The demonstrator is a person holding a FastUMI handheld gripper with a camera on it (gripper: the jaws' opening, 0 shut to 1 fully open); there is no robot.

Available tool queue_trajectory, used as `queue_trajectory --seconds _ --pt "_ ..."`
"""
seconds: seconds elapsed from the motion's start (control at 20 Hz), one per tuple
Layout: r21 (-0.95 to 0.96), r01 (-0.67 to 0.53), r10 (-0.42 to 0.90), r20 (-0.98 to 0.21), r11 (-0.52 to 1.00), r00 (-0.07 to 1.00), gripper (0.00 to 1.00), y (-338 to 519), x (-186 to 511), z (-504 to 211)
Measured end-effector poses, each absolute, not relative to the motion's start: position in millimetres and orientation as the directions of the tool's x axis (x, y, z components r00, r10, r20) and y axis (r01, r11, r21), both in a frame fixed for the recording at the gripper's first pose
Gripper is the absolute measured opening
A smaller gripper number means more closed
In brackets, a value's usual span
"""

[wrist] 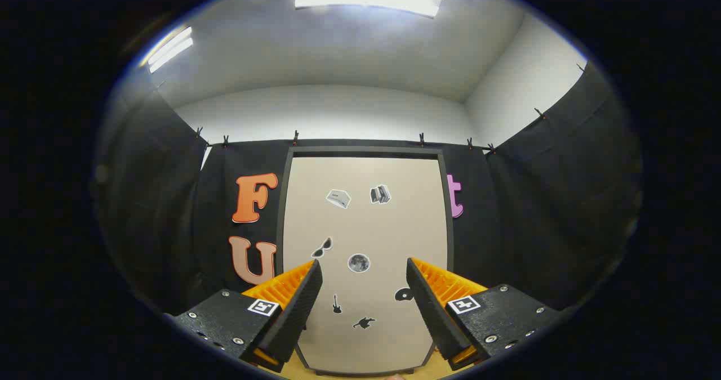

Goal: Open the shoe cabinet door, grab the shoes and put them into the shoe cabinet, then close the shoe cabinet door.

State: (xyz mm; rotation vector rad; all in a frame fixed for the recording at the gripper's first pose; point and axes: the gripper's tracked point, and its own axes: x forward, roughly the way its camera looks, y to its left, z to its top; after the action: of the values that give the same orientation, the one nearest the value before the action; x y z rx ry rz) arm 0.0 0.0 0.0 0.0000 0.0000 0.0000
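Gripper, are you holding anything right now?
No, nothing is held. The gripper is open, its fingers spread apart with only air between them. Beyond them stands the shoe cabinet door, shut, with small stickers on it.

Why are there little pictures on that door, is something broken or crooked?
Nothing looks broken or spilled. The cabinet door is shut and sits straight in its dark frame. The small stickers are scattered at different tilts, which looks deliberate. The gripper hangs open ahead of the door, its fingers apart and holding nothing.
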Motion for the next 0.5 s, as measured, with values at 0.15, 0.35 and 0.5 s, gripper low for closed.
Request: queue_trajectory --seconds 0.15,0.35,0.5 --pt "-0.011 0.01 -0.01 0.001 1.0 1.0 0.93 1.7 -1.7 1.0" --pt "-0.015 -0.015 0.015 0.003 1.0 1.0 0.93 11.9 0.4 0.8" --pt "0.01 -0.034 0.034 -0.007 0.999 0.999 0.93 18.6 2.2 -3.1"
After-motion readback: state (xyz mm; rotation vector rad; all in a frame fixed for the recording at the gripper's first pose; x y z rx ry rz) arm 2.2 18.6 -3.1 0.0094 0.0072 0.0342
